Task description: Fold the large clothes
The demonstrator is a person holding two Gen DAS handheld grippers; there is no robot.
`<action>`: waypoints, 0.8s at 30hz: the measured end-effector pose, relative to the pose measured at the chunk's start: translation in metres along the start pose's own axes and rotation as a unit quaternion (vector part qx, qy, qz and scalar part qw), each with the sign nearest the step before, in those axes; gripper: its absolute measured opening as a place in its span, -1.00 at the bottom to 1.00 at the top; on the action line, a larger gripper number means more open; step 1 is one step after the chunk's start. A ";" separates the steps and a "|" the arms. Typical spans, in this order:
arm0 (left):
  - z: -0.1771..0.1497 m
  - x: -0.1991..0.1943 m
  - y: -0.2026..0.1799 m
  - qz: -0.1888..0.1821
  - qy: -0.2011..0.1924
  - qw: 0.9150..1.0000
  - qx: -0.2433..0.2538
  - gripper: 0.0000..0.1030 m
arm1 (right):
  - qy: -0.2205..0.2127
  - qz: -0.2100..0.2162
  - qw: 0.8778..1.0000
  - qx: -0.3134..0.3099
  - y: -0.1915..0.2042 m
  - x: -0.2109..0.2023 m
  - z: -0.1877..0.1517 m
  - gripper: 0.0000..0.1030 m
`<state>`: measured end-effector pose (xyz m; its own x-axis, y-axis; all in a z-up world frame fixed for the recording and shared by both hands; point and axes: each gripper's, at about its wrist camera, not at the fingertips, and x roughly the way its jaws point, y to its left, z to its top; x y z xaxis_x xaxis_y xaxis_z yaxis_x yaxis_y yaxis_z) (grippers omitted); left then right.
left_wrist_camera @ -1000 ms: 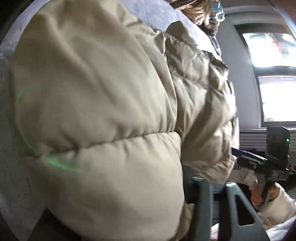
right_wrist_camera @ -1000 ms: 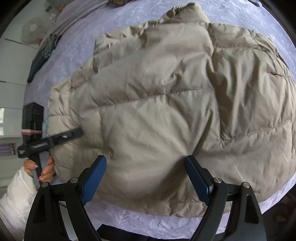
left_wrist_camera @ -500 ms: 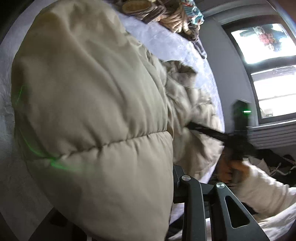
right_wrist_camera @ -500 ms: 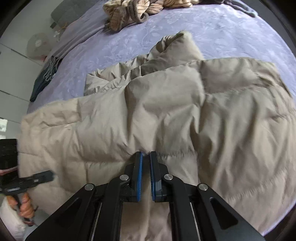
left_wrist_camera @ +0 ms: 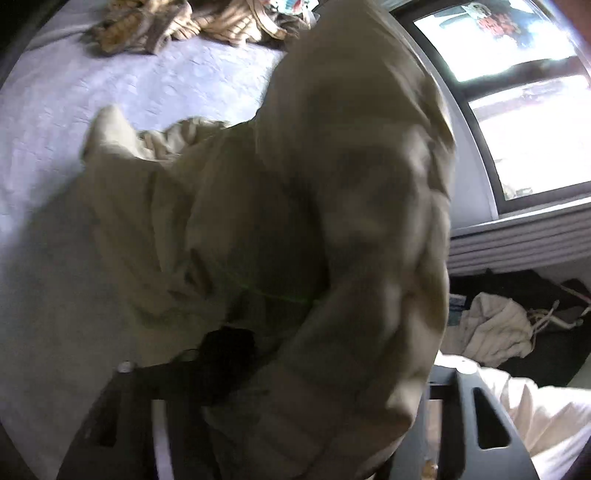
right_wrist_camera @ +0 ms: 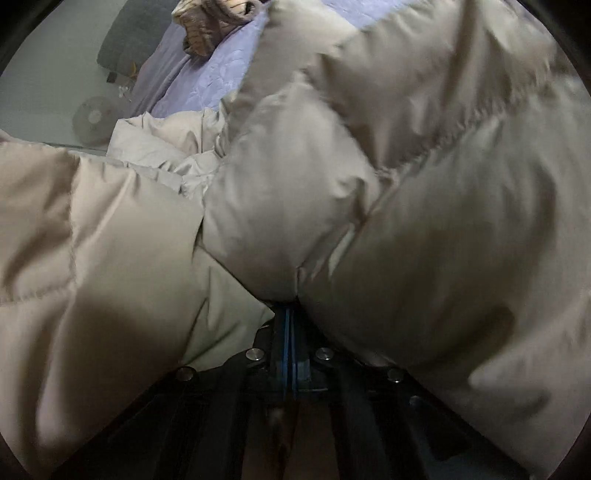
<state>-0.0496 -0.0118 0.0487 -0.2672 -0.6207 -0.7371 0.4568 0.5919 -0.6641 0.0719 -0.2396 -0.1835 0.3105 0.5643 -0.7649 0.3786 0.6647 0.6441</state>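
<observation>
A beige puffer jacket [left_wrist_camera: 332, 221] is lifted off the lilac bedspread [left_wrist_camera: 110, 92] and hangs in front of both cameras. In the right wrist view the jacket [right_wrist_camera: 332, 184] bulges around my right gripper [right_wrist_camera: 290, 332], whose blue pads are pressed together on a pinch of its fabric. In the left wrist view my left gripper [left_wrist_camera: 295, 424] has its dark fingers [left_wrist_camera: 476, 424] far apart with the jacket's hem bunched between them. The fingertips are hidden by the cloth, so its grip is unclear.
A heap of striped clothes [left_wrist_camera: 177, 26] lies at the far end of the bed. A window [left_wrist_camera: 517, 92] and radiator are at the right, with white cloth [left_wrist_camera: 495, 332] on dark bags below. A round fan [right_wrist_camera: 92, 118] stands by the wall.
The jacket has been raised from the bed and swung up. The right gripper shut on its hem a second ago and has lifted it since. The left fingers now show apart.
</observation>
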 end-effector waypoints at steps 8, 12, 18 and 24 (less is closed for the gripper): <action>0.024 0.032 -0.024 -0.081 0.043 0.996 -0.011 0.55 | -0.047 0.002 0.999 0.015 -0.027 -0.090 -0.019 -0.92; 0.032 0.071 -0.038 -0.113 0.068 0.991 0.015 0.55 | -0.090 0.008 0.994 0.061 -0.064 -0.141 -0.051 -0.50; 0.048 0.142 -0.059 -0.079 0.106 0.990 0.052 0.55 | -0.139 -0.014 0.986 0.091 -0.089 -0.189 -0.103 0.29; 0.066 0.195 -0.076 -0.057 0.117 0.991 0.036 0.55 | -0.157 0.035 0.986 0.045 -0.086 -0.234 -0.156 0.65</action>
<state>-0.0804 -0.2114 -0.0362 -0.5072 -0.5402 -0.6715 0.4682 0.4814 -0.7409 -0.1691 -0.3522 -0.0588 0.5882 0.4177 -0.6925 0.4187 0.5753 0.7026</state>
